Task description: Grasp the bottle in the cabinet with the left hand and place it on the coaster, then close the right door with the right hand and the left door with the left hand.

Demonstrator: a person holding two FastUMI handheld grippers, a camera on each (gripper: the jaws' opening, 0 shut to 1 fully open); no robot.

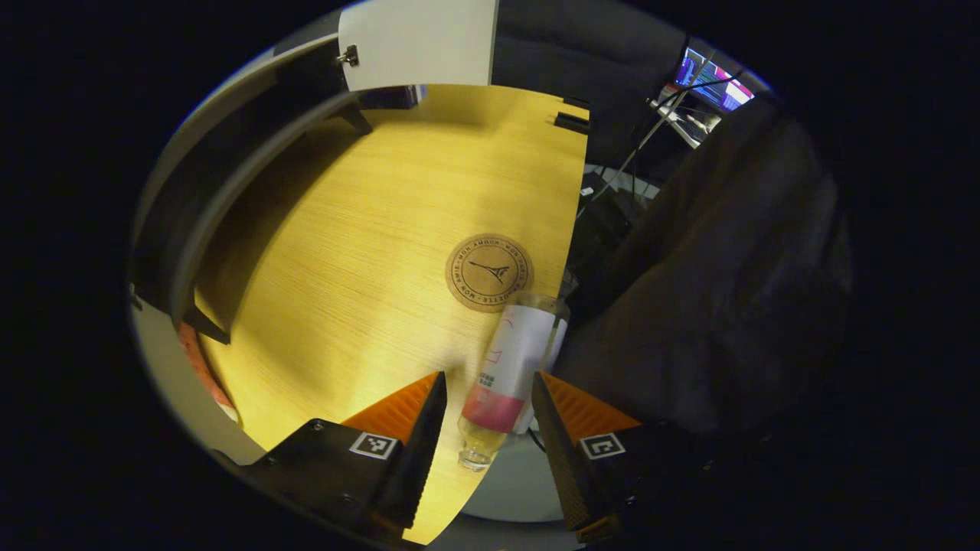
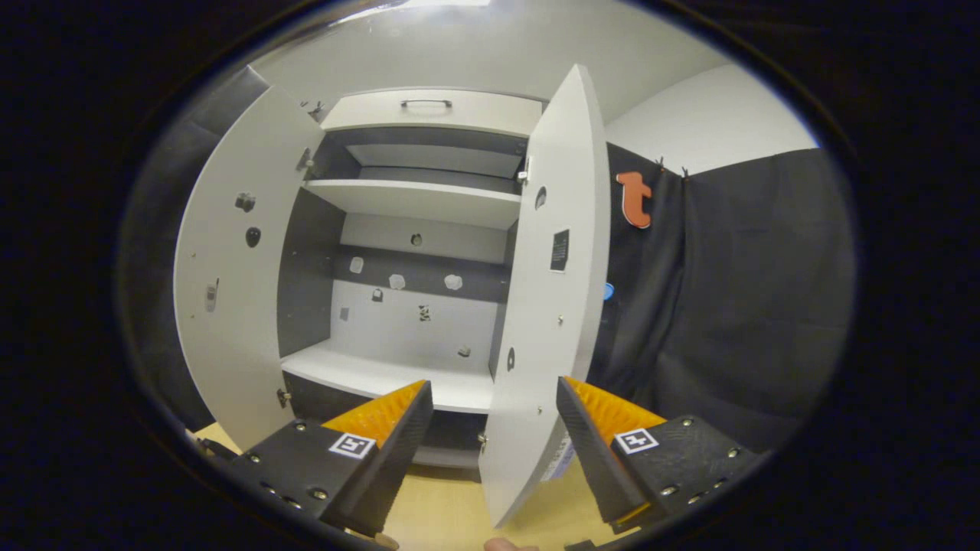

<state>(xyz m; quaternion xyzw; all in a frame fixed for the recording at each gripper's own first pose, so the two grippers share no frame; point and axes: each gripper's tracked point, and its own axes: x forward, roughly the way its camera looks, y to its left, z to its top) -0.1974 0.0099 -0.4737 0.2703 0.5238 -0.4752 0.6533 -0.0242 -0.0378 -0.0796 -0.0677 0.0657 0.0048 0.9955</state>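
Bottle (image 1: 511,367), one, between spread left tongs (image 1: 487,413) near one coaster (image 1: 489,272); right tongs (image 2: 494,417) spread before two open doors (image 2: 545,291).

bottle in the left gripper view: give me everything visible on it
The bottle is a clear container with a white wrap label that turns pink toward one end, with small print I can't read. It looks like plastic or glass; which one can't be told. It sits tilted between the left gripper's jaws, its far end overlapping the near edge of the round cork coaster on the wooden table. Whether it touches the coaster, or both fingers press it, isn't clear.
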